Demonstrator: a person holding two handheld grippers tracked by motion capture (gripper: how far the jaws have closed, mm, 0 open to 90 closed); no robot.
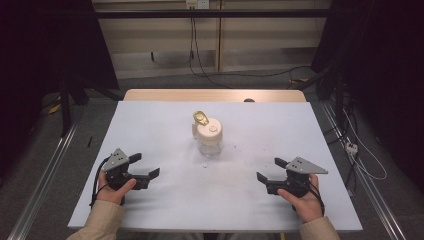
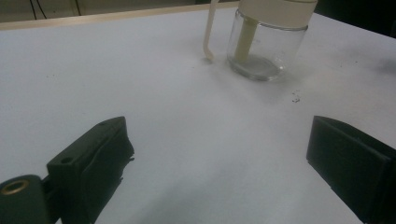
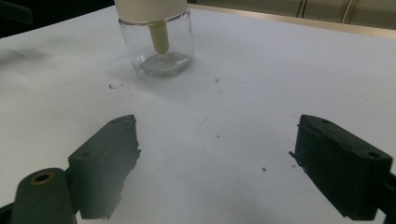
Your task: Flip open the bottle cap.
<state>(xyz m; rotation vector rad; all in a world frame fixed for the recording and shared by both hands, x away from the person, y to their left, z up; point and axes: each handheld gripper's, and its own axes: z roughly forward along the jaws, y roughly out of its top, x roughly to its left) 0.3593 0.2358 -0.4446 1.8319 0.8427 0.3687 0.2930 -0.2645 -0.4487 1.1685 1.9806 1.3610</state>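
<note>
jar [image 2: 261,51] lid cut off by top edge in both gripper views, table's far edge partly hidden

- The clear glass jar with a cream plastic lid [image 1: 209,135] stands upright on the white rectangular table top [image 1: 165,200], near its middle.
- The left black two-jaw gripper [image 1: 148,166] sits near the front left, well apart from the jar.
- The right black two-jaw gripper [image 1: 267,170] sits near the front right, opposite the left one, with the jar between and behind them.
</note>
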